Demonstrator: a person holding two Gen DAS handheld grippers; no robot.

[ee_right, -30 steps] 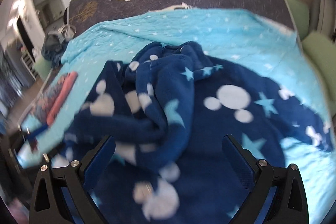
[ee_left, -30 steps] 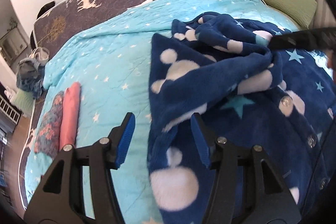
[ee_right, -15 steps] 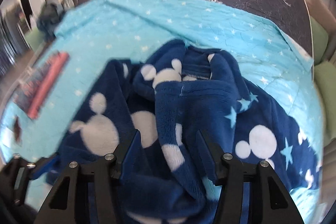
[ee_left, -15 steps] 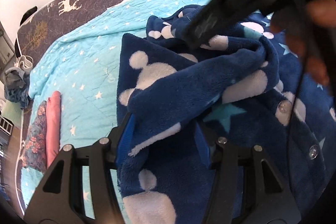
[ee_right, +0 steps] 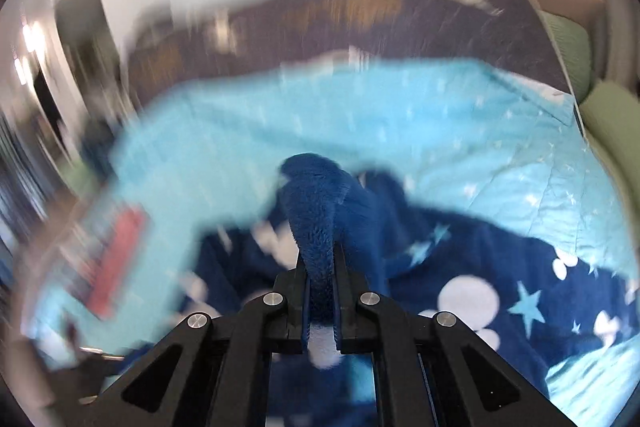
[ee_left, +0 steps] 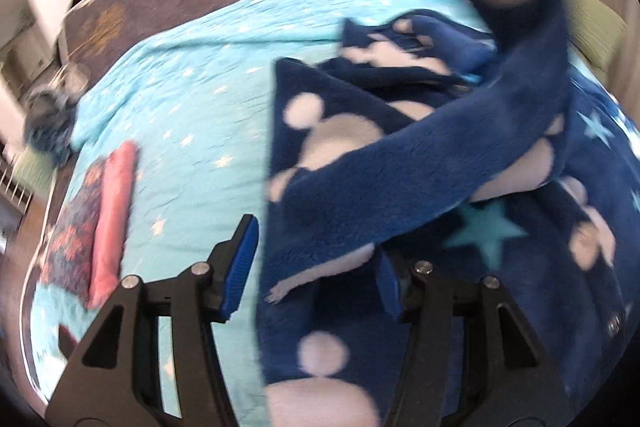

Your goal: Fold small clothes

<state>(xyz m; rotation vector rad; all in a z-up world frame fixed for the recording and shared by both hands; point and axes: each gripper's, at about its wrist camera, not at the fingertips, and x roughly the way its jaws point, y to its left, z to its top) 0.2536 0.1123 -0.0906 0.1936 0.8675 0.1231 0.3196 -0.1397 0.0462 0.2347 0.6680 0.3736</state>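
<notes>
One navy fleece garment, patterned with white mouse heads and pale blue stars, is spread rumpled on the turquoise star-print quilt. A fold is clamped and lifted by the right gripper. The left gripper is held apart, fleece lying between its fingers. Two folded items are seen near the quilt's edge.

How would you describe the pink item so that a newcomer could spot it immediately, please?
Start at the turquoise star-print quilt covering the bed and follow it to its left edge. A narrow pink folded cloth lies there beside a floral folded cloth; only the pink one is plain.
</notes>
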